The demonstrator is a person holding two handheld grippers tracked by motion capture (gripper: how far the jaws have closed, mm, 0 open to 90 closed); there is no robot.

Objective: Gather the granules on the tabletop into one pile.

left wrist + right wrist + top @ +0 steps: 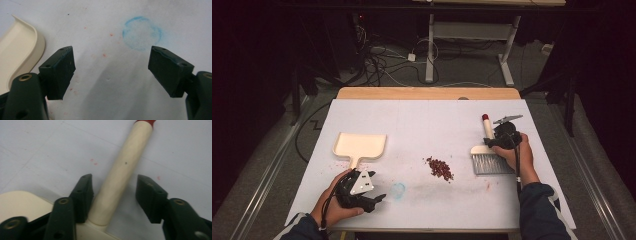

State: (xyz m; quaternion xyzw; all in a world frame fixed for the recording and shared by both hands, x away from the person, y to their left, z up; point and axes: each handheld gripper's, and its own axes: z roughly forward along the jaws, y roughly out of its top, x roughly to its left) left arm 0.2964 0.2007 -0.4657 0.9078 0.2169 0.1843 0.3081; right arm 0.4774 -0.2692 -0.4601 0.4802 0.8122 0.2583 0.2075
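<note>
White worktop (422,125). Left claw (111,68) spread wide, empty, low over the sheet near a blue ring mark (142,33); cream dustpan (360,145) just beside it, handle toward the hand. Red crumbs (440,168) piled mid-sheet, between dustpan and brush (487,150). Right claw (113,196) part open, straddling the brush handle (red-tipped); one jaw seems to touch it, the other stands apart. Bristles face the person.

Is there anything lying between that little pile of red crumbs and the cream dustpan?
Nothing visible does. Between the red crumbs and the dustpan lies bare white table, with only faint stains. The blue ring mark sits nearer the person, off that line.
</note>
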